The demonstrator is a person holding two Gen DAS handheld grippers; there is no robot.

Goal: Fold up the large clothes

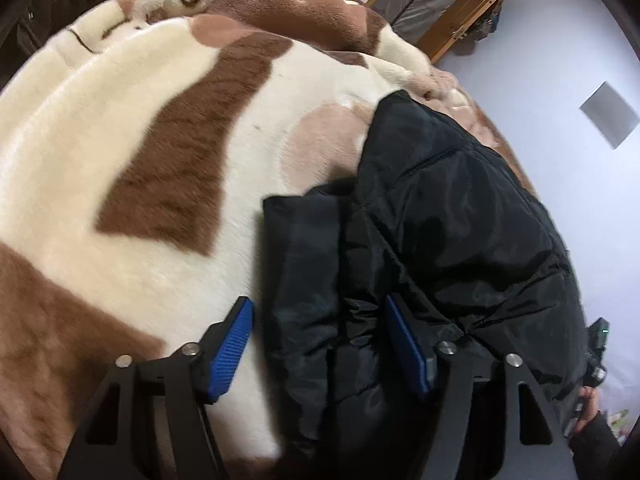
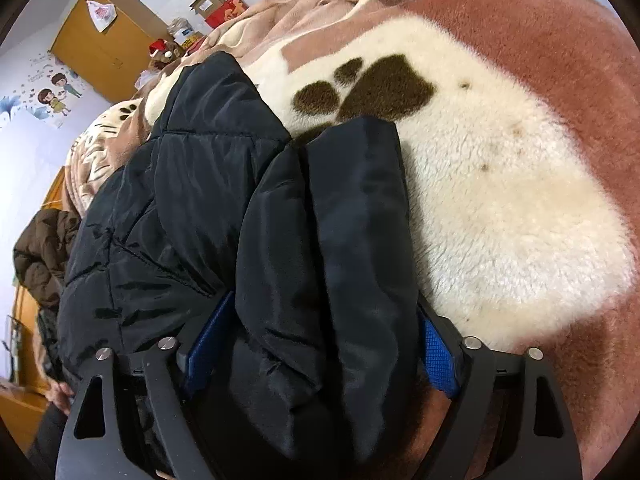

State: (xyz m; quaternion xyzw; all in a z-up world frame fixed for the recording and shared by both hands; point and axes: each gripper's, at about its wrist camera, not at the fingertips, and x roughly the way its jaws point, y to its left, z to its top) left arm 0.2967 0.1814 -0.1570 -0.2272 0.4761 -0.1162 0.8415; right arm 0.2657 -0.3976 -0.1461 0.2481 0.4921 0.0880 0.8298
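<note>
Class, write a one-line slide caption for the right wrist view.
Right gripper open astride a folded black padded jacket on a cream and brown fleece blanket.

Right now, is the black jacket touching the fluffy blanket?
Touching. In the right wrist view the black jacket lies flat on the fluffy blanket, its folded edge pressing into the white fur with no gap showing.

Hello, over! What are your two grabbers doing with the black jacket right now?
Left gripper open, straddling jacket sleeve. Right gripper open around folded edge. Jacket lies on blanket. Nothing blocking.
</note>
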